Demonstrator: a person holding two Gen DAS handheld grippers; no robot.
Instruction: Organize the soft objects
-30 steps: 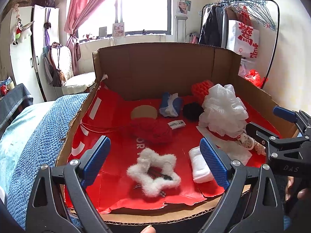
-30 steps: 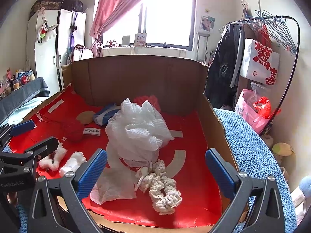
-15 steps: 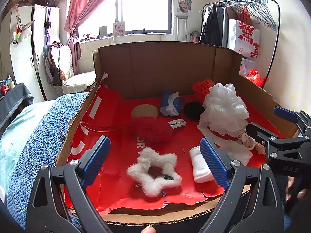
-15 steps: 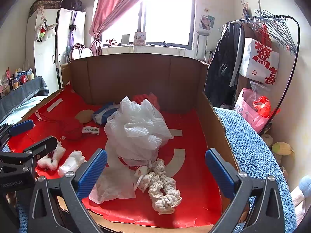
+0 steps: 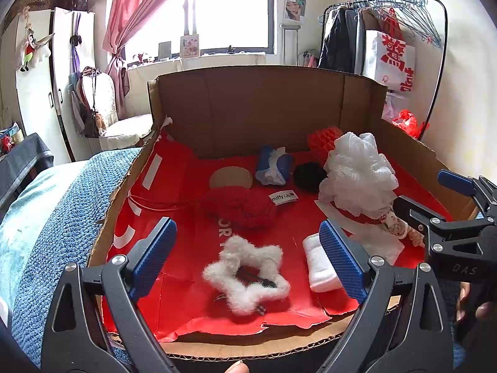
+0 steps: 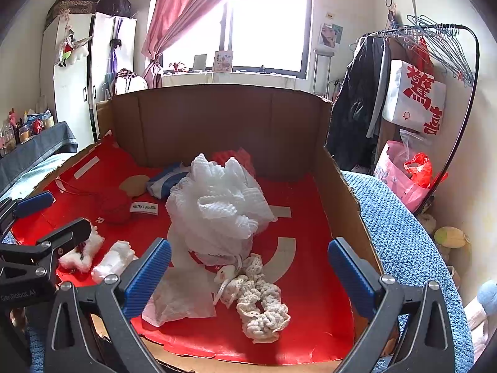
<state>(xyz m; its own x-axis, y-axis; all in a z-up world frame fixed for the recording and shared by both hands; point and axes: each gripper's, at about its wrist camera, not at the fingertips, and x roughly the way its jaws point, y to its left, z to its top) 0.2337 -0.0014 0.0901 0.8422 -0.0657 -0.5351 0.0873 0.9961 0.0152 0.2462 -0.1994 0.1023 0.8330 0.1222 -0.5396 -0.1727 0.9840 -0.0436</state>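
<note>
Cardboard box (image 5: 273, 108): black pompom (image 5: 307, 175) visible left view only.

This is a bedroom in a home. A bright window (image 5: 230, 9) with a pink curtain (image 5: 124, 21) tied to one side fills the far wall, its sill (image 5: 198, 59) holding small cards and trinkets. Left of the gripper stands a white wardrobe (image 5: 40, 71) with a plush toy (image 5: 31, 49) hanging on its door. To the right a clothes rack (image 6: 435, 62) carries dark coats and wire hangers (plus a white bag with red characters). A blue knitted blanket (image 6: 403, 236) covers the bed beneath the cardboard box (image 5: 264, 105).
</note>
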